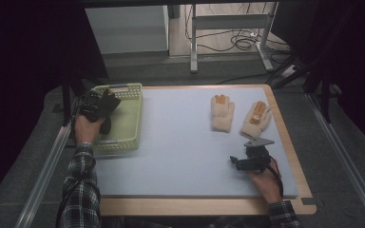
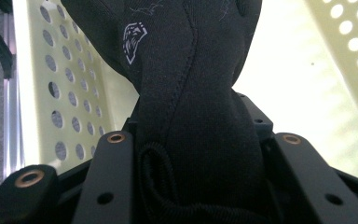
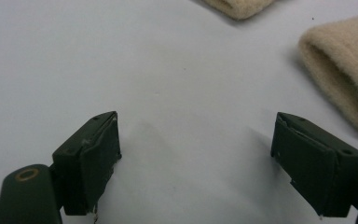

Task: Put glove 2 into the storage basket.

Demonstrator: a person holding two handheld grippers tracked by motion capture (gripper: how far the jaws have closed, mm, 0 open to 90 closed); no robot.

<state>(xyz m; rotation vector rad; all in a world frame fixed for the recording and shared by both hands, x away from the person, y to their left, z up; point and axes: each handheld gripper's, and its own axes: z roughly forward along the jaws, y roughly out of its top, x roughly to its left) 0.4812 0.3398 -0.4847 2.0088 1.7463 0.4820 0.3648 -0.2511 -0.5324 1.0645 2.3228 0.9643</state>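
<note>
A black glove [image 1: 106, 105] with a small white logo hangs in my left gripper [image 1: 96, 112] above the pale green perforated basket [image 1: 129, 124] at the table's left edge. In the left gripper view the glove's cuff [image 2: 191, 102] is bunched between the two jaws of the left gripper [image 2: 200, 140], which press on it, with the basket wall [image 2: 42, 70] behind. My right gripper [image 1: 238, 161] rests low over the white mat near the front right. Its jaws stand wide apart in the right gripper view [image 3: 196, 135] with nothing between them.
Two cream fleece gloves [image 1: 222, 114] [image 1: 256, 118] with orange fingertip patches lie palm up on the mat [image 1: 171, 142] at the back right. Their cuffs [image 3: 340, 74] [image 3: 237, 7] lie just beyond the right jaws. A metal rail [image 1: 47, 166] runs along the table's left side.
</note>
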